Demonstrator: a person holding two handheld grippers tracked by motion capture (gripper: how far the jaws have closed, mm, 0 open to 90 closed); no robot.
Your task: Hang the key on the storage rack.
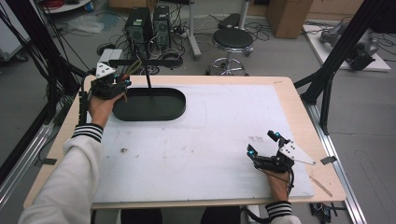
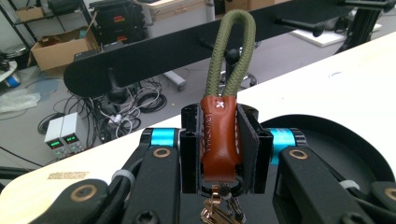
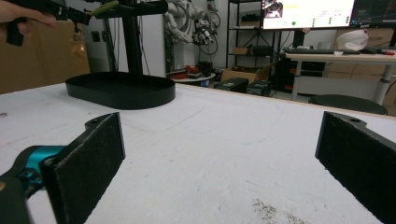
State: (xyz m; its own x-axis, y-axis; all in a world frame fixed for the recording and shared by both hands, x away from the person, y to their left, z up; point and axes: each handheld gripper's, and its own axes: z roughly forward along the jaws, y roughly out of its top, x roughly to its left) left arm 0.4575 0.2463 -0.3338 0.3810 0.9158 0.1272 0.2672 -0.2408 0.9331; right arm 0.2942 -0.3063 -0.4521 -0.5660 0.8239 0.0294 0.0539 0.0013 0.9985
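My left gripper [image 2: 219, 144] is clamped on the keychain [image 2: 218, 140]: jaws narrow, pinching the brown leather tab from both sides. Its green cord loop [image 2: 232, 51] stands up above the jaws, w/ metal keys [image 2: 215, 210] hanging below the tab. In the high view the left gripper [image 1: 122, 80] is at the table's far left, over the left end of the black oval tray [image 1: 149, 111], close to the stand's crossbar [image 1: 140, 61]. In the left gripper view the loop sits in front of that bar [image 2: 154, 51]; can't tell if they touch.

My right gripper [image 1: 263, 143] rests on the white mat [image 1: 205, 140] near the right front corner, well apart from the tray. Its jaws are wide, nothing between them, just bare mat [image 3: 219, 158] in the right gripper view. From there I see the tray [image 3: 121, 91] w/ its post [image 3: 132, 42] far off.
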